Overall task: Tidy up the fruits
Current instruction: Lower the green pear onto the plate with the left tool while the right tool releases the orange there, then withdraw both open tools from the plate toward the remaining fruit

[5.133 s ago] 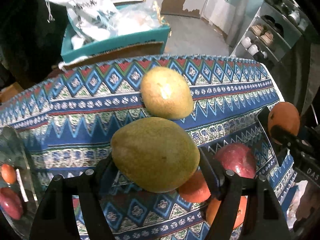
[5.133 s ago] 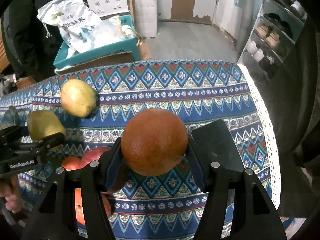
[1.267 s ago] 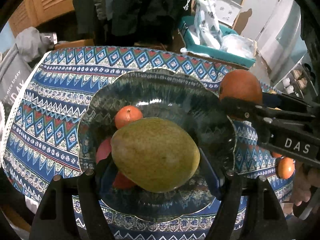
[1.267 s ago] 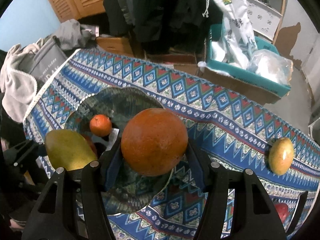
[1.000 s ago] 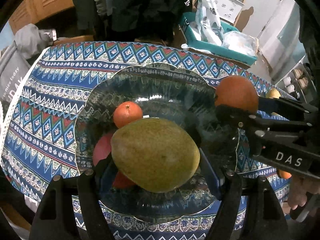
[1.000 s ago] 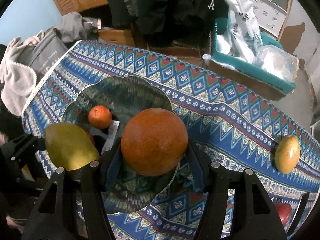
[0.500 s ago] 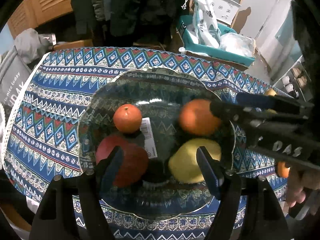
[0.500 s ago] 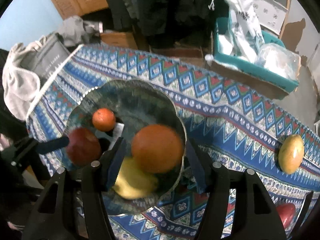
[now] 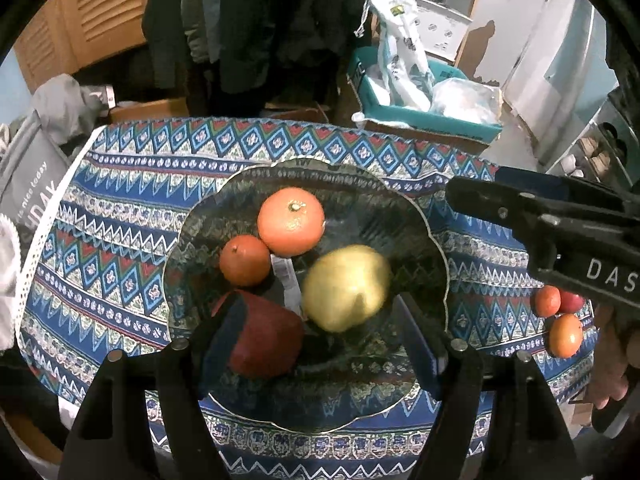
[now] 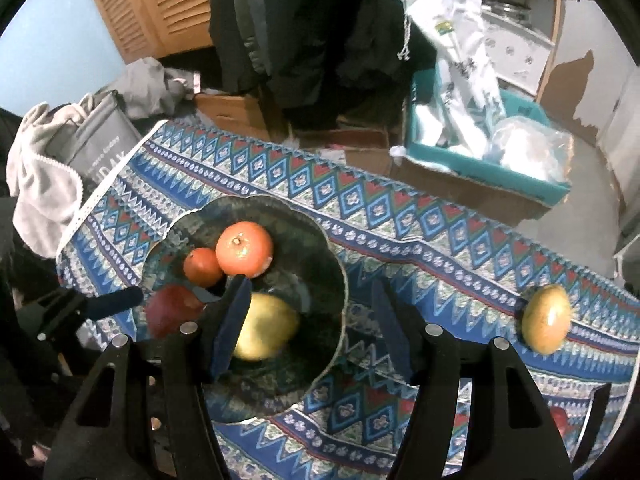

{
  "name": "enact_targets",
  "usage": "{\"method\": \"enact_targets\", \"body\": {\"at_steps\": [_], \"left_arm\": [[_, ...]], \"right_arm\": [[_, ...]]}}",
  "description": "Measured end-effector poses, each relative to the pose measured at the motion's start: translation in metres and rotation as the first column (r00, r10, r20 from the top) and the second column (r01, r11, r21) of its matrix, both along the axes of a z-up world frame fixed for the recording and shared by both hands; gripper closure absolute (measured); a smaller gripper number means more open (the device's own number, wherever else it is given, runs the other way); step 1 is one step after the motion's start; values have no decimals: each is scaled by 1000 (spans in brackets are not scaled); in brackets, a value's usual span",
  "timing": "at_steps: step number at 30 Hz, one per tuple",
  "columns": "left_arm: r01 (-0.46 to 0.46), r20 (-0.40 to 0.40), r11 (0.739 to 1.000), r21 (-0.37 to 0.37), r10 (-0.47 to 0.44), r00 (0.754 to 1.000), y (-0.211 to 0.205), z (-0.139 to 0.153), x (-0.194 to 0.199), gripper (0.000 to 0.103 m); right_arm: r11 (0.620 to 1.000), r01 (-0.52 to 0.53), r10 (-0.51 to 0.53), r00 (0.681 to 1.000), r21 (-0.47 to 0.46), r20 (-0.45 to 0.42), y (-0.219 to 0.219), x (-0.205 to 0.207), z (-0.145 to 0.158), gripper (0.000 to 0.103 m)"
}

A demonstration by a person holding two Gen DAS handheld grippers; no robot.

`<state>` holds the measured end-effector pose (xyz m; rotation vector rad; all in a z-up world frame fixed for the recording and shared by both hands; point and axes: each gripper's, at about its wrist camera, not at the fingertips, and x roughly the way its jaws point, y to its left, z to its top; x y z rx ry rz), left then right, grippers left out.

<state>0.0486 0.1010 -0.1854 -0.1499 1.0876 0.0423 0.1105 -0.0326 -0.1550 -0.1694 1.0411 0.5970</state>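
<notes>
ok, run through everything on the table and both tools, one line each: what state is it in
Glass bowl: on the cloth, holding four fruits.
Big orange: in the bowl, touching the small orange.
Yellow mango: in the bowl.
Red apple: in the bowl.
Second mango: outside the bowl, on the cloth.
Left tool: open, empty.
Right tool: open, empty.

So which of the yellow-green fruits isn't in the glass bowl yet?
The mango lying alone on the patterned cloth; the other mango sits in the bowl.

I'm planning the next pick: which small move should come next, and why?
Probably swing the right gripper, open and empty, toward the yellow mango on the cloth; the plate already holds four fruits, and that mango lies outside it.
</notes>
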Motion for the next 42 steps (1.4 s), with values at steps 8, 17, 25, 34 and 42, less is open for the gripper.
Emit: {"method": "enact_targets", "body": {"at_steps": [8,17,25,34,42], "left_arm": [[26,30,1000,4,-26,999,-11,15,0,26],[51,78,998,36,-54,995,-25,36,-3,26],[82,107,995,58,-88,990,-43,53,-5,24],[112,126,991,70,-120,985,-64,65,-4,23],[139,136,986,88,-150,979,-82,73,-3,23]], "right_arm": [[999,36,-35,998,-13,48,-18,-6,19,39],[995,92,-89,989,-23,118,-46,-14,44,39],[990,140,-136,980,-18,142,-73,-20,57,39],[982,189,-185,969,-9,162,-107,-28,69,38],[971,237,-229,953,-17,198,-138,-35,77,31]]}}
